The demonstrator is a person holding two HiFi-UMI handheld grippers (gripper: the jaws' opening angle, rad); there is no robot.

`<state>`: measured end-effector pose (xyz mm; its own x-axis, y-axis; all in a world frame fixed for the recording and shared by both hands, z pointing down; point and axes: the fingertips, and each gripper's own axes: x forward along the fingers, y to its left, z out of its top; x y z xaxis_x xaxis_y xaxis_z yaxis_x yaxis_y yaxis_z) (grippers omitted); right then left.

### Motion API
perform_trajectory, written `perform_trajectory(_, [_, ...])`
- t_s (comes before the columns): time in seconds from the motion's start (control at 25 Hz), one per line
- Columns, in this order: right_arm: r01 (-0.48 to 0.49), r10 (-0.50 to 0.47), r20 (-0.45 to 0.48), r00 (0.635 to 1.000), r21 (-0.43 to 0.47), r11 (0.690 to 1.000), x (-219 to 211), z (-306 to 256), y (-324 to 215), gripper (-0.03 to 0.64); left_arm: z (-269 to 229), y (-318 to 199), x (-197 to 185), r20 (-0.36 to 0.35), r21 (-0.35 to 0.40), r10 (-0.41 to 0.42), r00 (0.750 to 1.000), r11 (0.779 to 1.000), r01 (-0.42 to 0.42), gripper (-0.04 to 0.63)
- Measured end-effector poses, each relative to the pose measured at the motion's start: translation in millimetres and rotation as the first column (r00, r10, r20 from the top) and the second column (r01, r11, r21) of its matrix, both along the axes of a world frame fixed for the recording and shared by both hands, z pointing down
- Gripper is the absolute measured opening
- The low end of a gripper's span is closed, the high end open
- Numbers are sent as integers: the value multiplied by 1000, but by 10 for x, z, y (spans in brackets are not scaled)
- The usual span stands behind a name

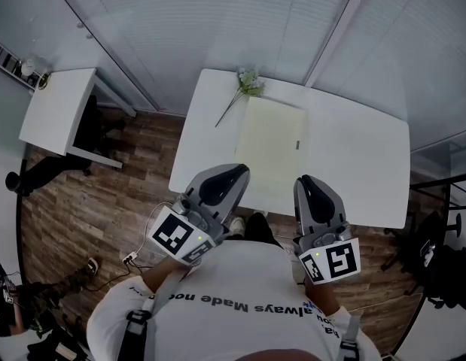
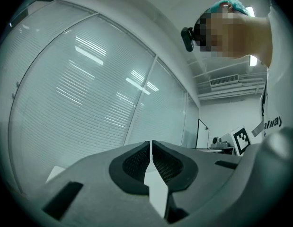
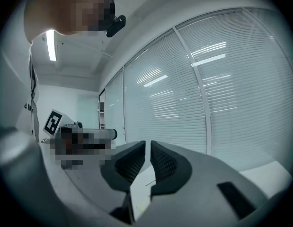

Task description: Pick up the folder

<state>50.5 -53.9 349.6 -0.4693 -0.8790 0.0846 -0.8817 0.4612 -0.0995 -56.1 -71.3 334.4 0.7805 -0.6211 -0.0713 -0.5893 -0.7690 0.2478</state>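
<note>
The folder (image 1: 272, 145) is lying flat on the white table (image 1: 353, 149), mid-frame and untouched. The left tongs (image 1: 234, 173) and right tongs (image 1: 306, 183) are hanging closed and empty just below it (lower centre). This looks like the approach. The next move calls for opening one pair at the folder's near edge.

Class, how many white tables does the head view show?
2. The large white rectangular table stands centre, under the pale yellow folder; the small white table stands far left.
</note>
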Motion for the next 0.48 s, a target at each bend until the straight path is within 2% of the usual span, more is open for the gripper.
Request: perform_trajectory(0.48, [21, -21, 6, 1000, 19, 1000, 490, -60, -662, 37, -86, -662, 514, 11, 22, -11, 1000, 1000, 11, 18])
